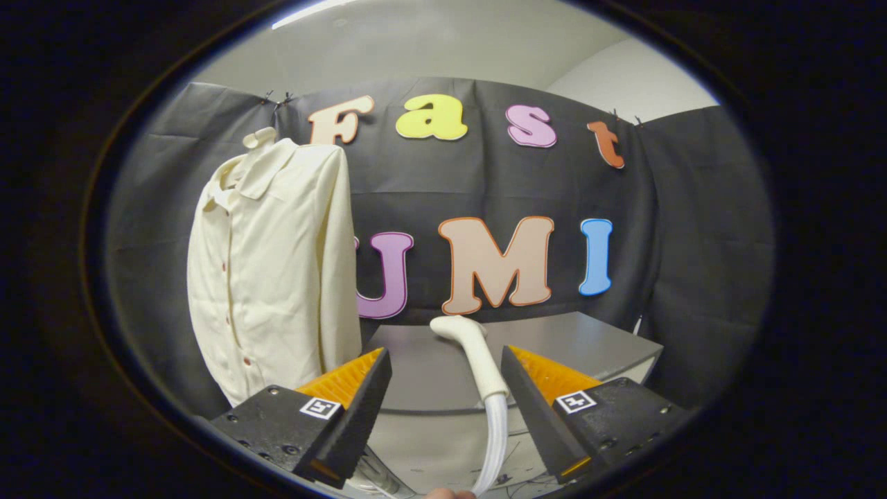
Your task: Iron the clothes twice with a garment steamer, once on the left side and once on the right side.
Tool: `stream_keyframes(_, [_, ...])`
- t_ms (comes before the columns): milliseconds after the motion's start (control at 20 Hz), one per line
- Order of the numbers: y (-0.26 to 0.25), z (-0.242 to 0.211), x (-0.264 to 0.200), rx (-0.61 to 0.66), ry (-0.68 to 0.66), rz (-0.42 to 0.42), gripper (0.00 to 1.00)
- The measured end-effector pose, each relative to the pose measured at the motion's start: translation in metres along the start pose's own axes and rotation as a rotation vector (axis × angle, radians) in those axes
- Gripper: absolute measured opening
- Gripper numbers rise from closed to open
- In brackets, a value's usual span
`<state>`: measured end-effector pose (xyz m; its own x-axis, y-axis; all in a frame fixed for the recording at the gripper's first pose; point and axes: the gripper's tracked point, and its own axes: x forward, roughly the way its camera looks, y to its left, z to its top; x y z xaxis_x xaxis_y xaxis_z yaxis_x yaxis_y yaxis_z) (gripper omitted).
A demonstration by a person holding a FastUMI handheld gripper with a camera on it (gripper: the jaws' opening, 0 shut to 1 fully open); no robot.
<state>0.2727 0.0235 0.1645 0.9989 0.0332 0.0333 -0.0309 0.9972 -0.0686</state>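
Gripper view: claw standing open, white steamer handle rising between its fingers, nearer the right one; grey bench lying beyond; cream shirt hanging ahead-left against booth wall.

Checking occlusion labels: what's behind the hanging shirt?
Behind the cream shirt hangs the booth's black cloth wall, showing on both sides. The hanger under its collar is covered. The tool is open, the steamer head between its fingers.
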Motion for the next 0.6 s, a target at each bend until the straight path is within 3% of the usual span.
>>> stream_keyframes(200, [-0.004, 0.003, 0.055, 0.019, 0.014, 0.022, 0.97])
stream_keyframes(450, [-0.025, 0.000, 0.119, 0.051, 0.081, -0.044, 0.97])
stream_keyframes(600, [-0.021, -0.007, 0.151, 0.093, 0.150, -0.039, 0.96])
